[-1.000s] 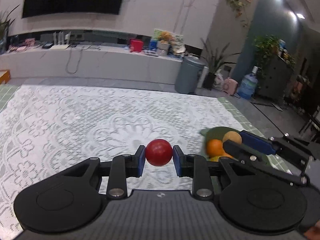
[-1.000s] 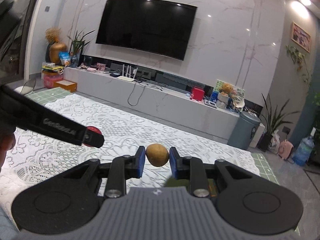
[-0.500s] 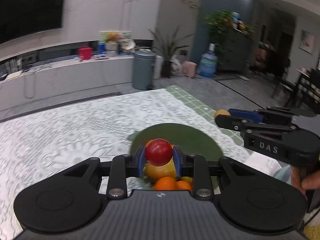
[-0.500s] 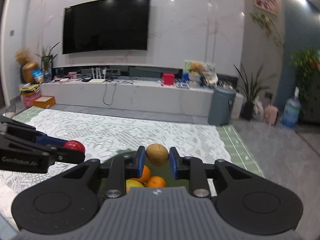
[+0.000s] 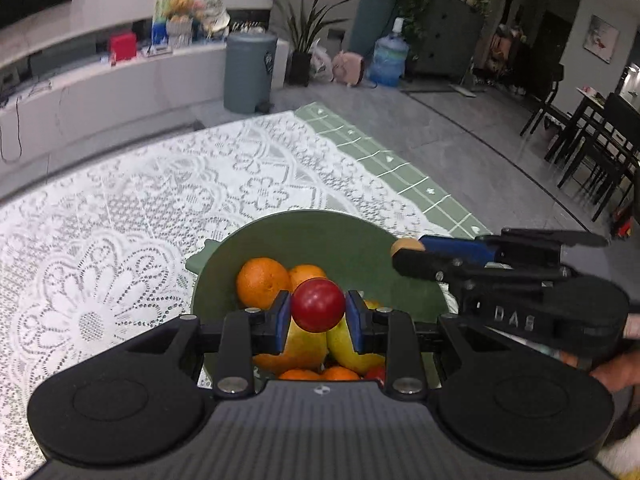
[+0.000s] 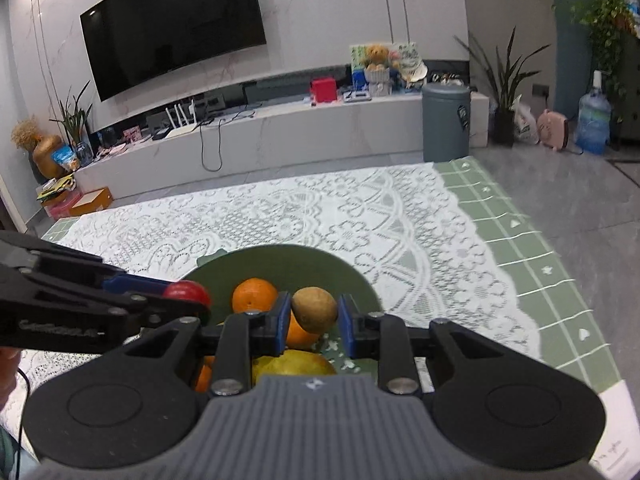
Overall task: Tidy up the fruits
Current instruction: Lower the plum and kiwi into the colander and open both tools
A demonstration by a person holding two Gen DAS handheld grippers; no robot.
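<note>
My left gripper (image 5: 318, 316) is shut on a small red fruit (image 5: 318, 305) and hangs over the green bowl (image 5: 320, 236). In the bowl lie oranges (image 5: 262, 282) and yellow-green mangoes (image 5: 352, 348). My right gripper (image 6: 313, 320) is shut on a brown kiwi-like fruit (image 6: 314, 309), also above the bowl (image 6: 288, 266), over an orange (image 6: 254, 294). Each gripper shows in the other's view: the right one (image 5: 408, 250) comes in from the right with the brown fruit (image 5: 406, 245) at its tip, the left one (image 6: 188, 300) from the left with the red fruit (image 6: 186, 292).
The bowl stands on a white lace cloth (image 5: 120, 240) over a green checked tablecloth (image 6: 540, 264), near the table's right edge. Beyond are a TV bench (image 6: 280, 128), a grey bin (image 6: 446, 120) and floor. A hand (image 5: 616, 372) holds the right gripper.
Both grippers have swung to the right across the lace cloth, each still holding its fruit, and now hang over the green bowl, tilted further down.
</note>
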